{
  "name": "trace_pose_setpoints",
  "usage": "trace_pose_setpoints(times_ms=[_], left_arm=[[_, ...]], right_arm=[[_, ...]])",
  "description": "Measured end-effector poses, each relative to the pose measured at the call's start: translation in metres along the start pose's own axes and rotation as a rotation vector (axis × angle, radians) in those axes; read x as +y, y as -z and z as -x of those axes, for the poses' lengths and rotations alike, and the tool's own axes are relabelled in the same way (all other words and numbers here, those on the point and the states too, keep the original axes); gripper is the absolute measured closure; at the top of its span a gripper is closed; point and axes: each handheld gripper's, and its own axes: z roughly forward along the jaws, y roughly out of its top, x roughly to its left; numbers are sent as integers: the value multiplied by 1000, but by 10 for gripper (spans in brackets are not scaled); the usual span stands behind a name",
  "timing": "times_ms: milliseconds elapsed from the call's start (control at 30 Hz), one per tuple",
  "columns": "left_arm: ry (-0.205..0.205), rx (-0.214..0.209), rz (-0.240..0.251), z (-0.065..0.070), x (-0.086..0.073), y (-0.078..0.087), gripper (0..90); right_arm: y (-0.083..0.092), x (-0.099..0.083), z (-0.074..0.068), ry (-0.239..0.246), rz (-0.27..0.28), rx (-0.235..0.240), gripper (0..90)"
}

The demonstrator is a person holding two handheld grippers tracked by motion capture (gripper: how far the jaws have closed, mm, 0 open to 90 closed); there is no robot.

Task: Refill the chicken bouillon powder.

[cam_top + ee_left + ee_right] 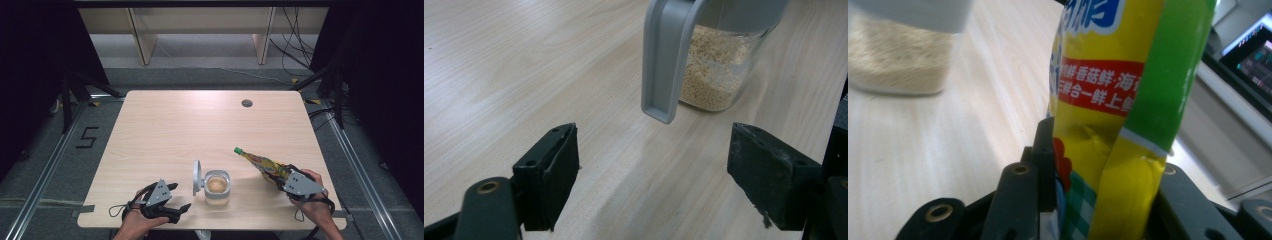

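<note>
Gripped in our right tool (1098,200), over the surface's (165,125) near right corner: yellow-green pouch (1108,100), green cap, red band of Chinese print. Left tool (172,200) open beside jar (218,187).

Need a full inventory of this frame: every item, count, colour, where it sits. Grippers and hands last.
jar: 1, clear glass with pale beige grains inside, near edge of the table, between the two grippers
jar lid: 1, grey, flipped open, standing up on the jar's left side
pouch: 1, yellow and green with a green cap, tilted with the cap toward the jar, base in the right gripper
table: 1, light wood, centre of the high view
table hole: 1, dark round, far right part of the tabletop
left gripper: 1, black with grey plate, near left edge, jaws open, nothing between them
right gripper: 1, black with grey plate, near right, jaws closed on the pouch
hands: 2, one on each gripper
</note>
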Motion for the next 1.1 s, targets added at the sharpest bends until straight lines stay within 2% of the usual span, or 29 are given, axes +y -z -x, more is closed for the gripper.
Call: trace_pose_setpoints(times_ms=[33,67,100,133,167,200,233,267,300,333,367,433,467,500,533,567,600,667,700,733,767,800,833,1000,1033,1067,1100], left_arm=[[0,0,0,0,0,0,204],[-24,1,6,-2,1,0,204],[-24,1,6,-2,1,0,204],[-25,1,4,-2,1,0,204],[-24,4,0,-2,1,1,205],[-7,11,0,0,0,1,205],[-7,11,0,0,0,1,205],[2,0,5,0,0,1,205],[2,0,5,0,0,1,205],[-11,10,-11,-1,1,2,205],[-11,10,-11,-1,1,2,204],[-31,8,-4,-2,1,2,205],[-31,8,-4,-2,1,2,204],[-10,3,-1,-1,1,1,204],[-7,2,0,-1,1,1,204],[11,-9,11,0,0,1,204],[-30,-4,3,-2,1,2,205],[-25,1,8,-2,1,2,204],[-26,0,10,-2,1,2,204],[5,0,10,0,0,2,204],[5,0,10,0,0,2,204],[7,7,9,0,1,3,204],[7,7,10,0,1,3,204],[7,7,10,0,1,3,204],[-1,3,8,-1,1,3,204],[-35,10,4,-2,2,4,204],[-35,10,4,-2,2,4,204]], right_arm=[[0,0,0,0,0,0,705],[-5,-3,4,-35,10,-8,709],[-5,-3,4,-35,10,-8,709],[-6,-3,4,-61,17,-17,712],[-11,-5,7,-103,32,-21,715],[-13,-6,10,-105,39,-7,718],[-13,-6,10,-105,39,-7,718],[-16,-8,12,-152,58,-12,720],[-16,-8,12,-152,58,-12,720],[-19,-10,15,-174,78,-22,721],[-19,-10,15,-174,78,-22,721],[-22,-14,18,-224,101,-46,722],[-22,-14,18,-224,101,-46,722],[-22,-15,20,-231,103,-39,722],[-23,-17,20,-275,106,-33,722],[-23,-17,20,-275,106,-33,722],[-24,-19,21,-255,130,-60,722],[-22,-19,19,-301,118,-50,722],[-22,-19,19,-301,118,-50,722],[-21,-20,19,-296,118,-59,722],[-21,-20,19,-296,118,-59,722],[-17,-19,15,-332,95,-52,722],[-17,-20,16,-313,101,-55,721],[-9,-22,15,-319,88,-91,723],[-9,-23,14,-327,95,-103,723],[-7,-24,15,-332,88,-96,723],[-7,-24,15,-332,88,-96,723]])
